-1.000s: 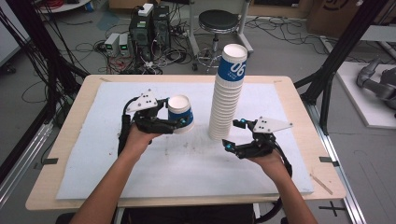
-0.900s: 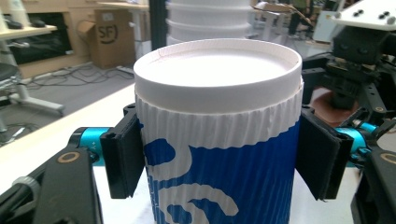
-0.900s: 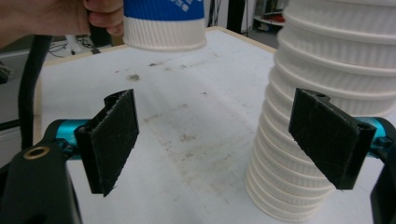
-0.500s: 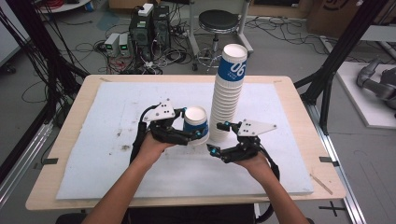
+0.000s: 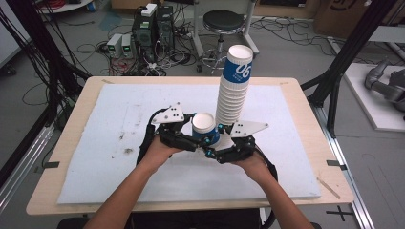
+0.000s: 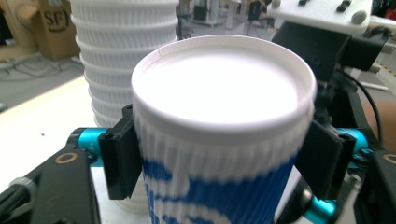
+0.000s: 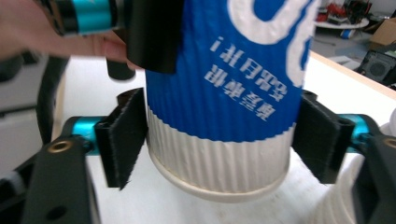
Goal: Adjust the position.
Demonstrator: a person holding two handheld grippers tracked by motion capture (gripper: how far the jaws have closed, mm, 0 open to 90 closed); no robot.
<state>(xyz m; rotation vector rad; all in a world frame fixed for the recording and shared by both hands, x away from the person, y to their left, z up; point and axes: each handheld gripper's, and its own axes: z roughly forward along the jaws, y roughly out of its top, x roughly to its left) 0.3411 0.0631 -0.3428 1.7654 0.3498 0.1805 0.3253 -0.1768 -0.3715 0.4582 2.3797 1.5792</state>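
White foam sheeting covered the pale wooden desk (image 5: 305,90), and on it, just beyond and to the right of both grippers, rose the tall stack of ribbed white-and-blue paper cups (image 5: 233,90), mouths down. One cup appeared already off that stack: the single ribbed white-and-blue paper cup (image 5: 206,130), also inverted with its white base up, sat between the two grippers in front of the stack's foot. The left gripper (image 5: 195,142) held it from its side, pads against the upper wall just under the base rim (image 6: 224,126), though its jaws had just been easing wider. The right gripper (image 5: 213,149) had just been closing, and its pads pressed the cup lower down, near the white band by the mouth (image 7: 219,158). By that reading the handover was midway: separating the cup looked done, while the left gripper's release and setting the cup somewhere remained.
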